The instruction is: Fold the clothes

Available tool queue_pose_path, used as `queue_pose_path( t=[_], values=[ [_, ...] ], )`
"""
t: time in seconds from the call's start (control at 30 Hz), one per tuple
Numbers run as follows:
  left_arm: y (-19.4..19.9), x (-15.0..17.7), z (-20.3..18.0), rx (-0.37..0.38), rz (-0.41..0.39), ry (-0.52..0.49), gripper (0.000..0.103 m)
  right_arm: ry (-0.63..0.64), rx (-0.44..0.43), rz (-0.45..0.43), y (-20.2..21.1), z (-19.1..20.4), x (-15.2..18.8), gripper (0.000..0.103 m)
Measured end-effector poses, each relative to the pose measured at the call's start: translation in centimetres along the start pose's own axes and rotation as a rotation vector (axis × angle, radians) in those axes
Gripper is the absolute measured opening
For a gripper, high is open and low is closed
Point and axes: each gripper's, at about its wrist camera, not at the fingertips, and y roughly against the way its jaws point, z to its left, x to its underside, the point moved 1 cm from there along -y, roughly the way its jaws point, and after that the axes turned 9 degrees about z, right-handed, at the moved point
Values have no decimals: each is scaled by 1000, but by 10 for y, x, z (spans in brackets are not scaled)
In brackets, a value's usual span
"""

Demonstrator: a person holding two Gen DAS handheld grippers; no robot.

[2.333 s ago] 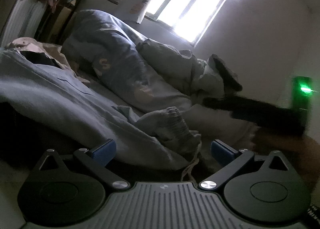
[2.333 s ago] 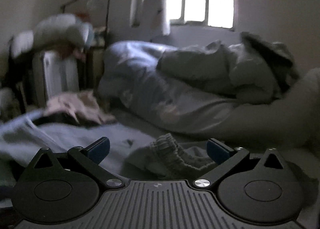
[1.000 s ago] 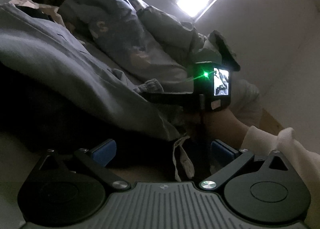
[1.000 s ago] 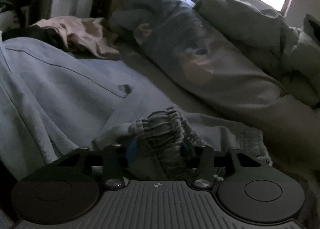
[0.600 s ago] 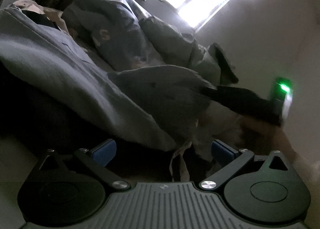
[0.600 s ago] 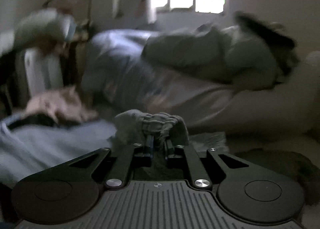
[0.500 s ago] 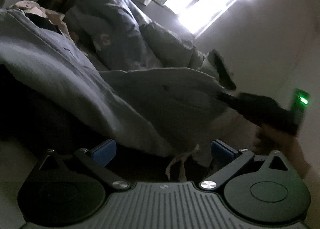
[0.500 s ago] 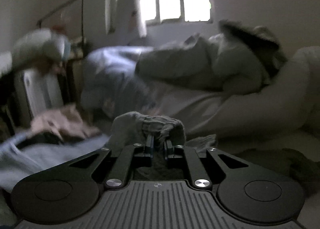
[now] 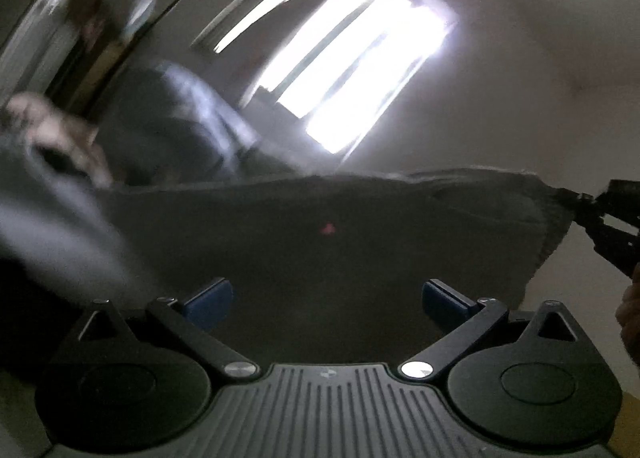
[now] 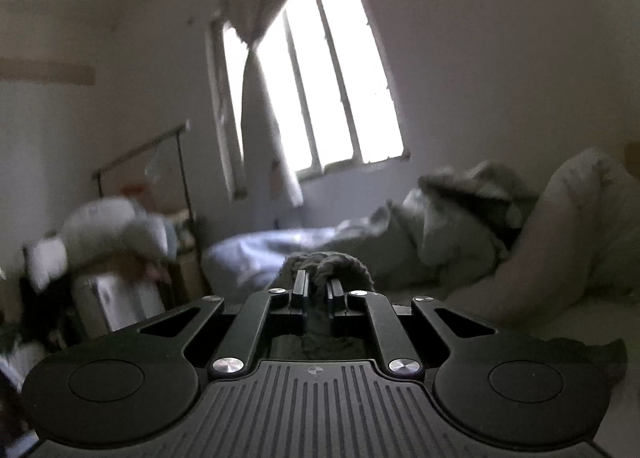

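Garment [image 9: 328, 242] now lifted, right gripper [image 10: 316, 290] clamped

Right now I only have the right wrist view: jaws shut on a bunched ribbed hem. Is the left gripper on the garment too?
Observer: No. The left gripper is open, blue pads wide apart, with nothing pinched.
Operator: Where does the cloth run from my jaws?
Observer: In the left wrist view, the garment spreads as a wide dark sheet from the right gripper at the right edge across to the left, hanging in front of the left gripper.
Operator: Anything on it to aim at?
Observer: A small red mark near the middle of the sheet. The rest is too dark and blurred to read.
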Motion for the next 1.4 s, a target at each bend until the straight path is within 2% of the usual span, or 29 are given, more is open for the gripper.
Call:
queue_pose_path(
  t=[0.13,0.27,0.3,0.37,0.4,0.47,0.53,0.6,0.77,0.87,0.97,1.07,1.17,1.23,1.4],
  values=[
    [8,-2,-2,49,-52,4,103,-24,-25,-39,42,10,-11,8],
    [12,-3,0,58,-78,25,103,-78,-44,-62,77,14,-20,5],
    [12,-3,-1,55,-80,24,103,-90,-42,-86,87,13,-22,0],
    [11,-2,-1,48,-73,14,103,-56,-14,-178,106,7,-28,0],
    [9,-1,0,43,-63,10,103,-37,8,-178,103,1,-27,0],
    [4,2,1,31,-33,6,103,-22,53,-137,87,-17,-24,1],
    [0,6,1,18,-3,-4,103,-48,94,-41,62,-41,-7,1],
    [-2,9,-3,11,12,-30,103,-96,118,58,40,-66,18,1],
    [-15,11,-7,23,55,-65,103,-170,152,217,16,-109,80,1],
    [-20,19,-14,35,85,-104,103,-175,158,322,11,-116,121,1],
    [-22,29,-22,30,114,-156,103,-117,172,431,12,-112,169,1],
    [-21,35,-26,31,130,-167,103,-70,174,506,20,-102,201,1],
    [-21,39,-32,41,134,-210,103,-96,162,553,41,-93,202,1],
    [-22,39,-36,36,139,-234,103,-75,136,562,67,-78,188,2],
    [-18,23,-40,102,128,-130,103,6,79,484,159,-25,125,4]
  ],
)
